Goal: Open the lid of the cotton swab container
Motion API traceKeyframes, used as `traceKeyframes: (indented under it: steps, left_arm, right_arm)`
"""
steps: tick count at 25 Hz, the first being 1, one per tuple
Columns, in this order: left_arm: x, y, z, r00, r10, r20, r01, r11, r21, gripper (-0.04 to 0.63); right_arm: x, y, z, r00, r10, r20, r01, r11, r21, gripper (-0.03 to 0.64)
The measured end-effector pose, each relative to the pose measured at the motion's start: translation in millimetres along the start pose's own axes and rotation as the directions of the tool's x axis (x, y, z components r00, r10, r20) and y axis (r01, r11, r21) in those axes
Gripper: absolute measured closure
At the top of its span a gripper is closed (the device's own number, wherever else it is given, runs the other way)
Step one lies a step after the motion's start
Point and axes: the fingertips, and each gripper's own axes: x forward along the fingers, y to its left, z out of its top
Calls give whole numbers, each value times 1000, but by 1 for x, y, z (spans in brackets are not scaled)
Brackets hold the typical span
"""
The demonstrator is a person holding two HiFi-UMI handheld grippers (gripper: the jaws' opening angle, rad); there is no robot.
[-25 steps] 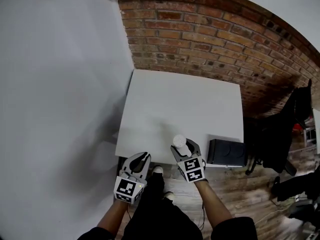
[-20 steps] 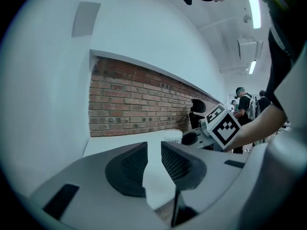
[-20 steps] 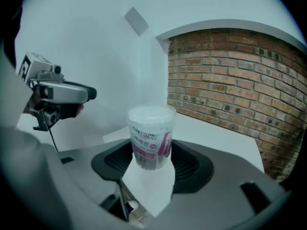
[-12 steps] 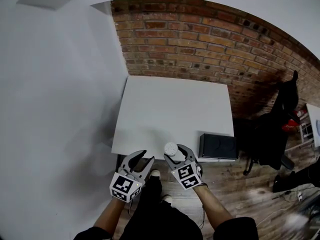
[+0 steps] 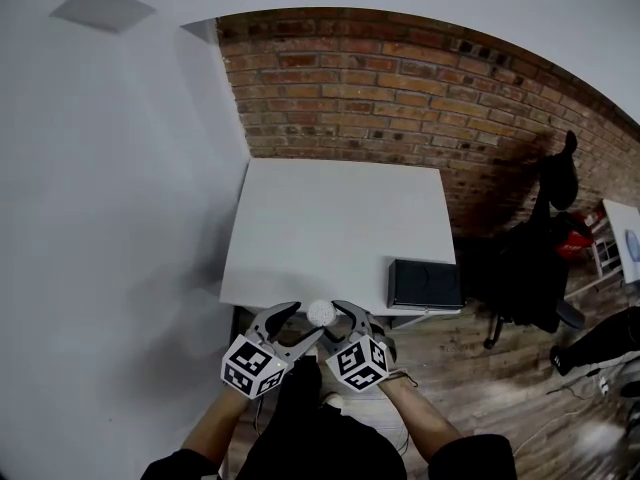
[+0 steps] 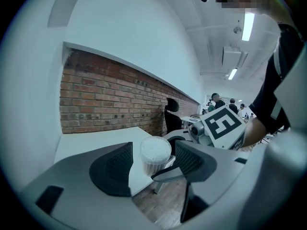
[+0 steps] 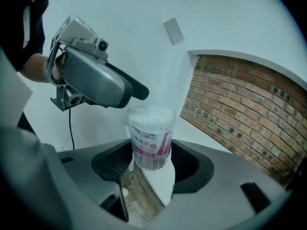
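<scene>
Cotton swab container (image 7: pixel 149 138): upright, held in the air at the near edge of the white table (image 5: pixel 330 218), clear lid (image 7: pixel 151 111) on. Right gripper (image 7: pixel 151 166): jaws clamped on the container's lower body. Left gripper (image 6: pixel 152 166): jaws have just been opening and stand wide, with the container's top between the pads and neither pad pressing it. Black box (image 5: pixel 425 284): at the table's near right corner.

A white table (image 5: pixel 340 218) stands against a brick wall (image 5: pixel 400 88), over a wooden plank floor (image 5: pixel 470 358).
</scene>
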Motion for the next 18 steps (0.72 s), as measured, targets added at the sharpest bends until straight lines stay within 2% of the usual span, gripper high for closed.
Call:
traceKeyframes:
  steps: [8,18]
  left_arm:
    - [8,-19,-10,996,-19,-90,25,998,62,321]
    - [2,-23,-12,996,43,-81,-37,996,81,321]
  right_arm:
    - [-13,15,3,1000,-28,-2,28,999,-47,360]
    - [-18,29,0,999,-46,-15,46,998,-52,360]
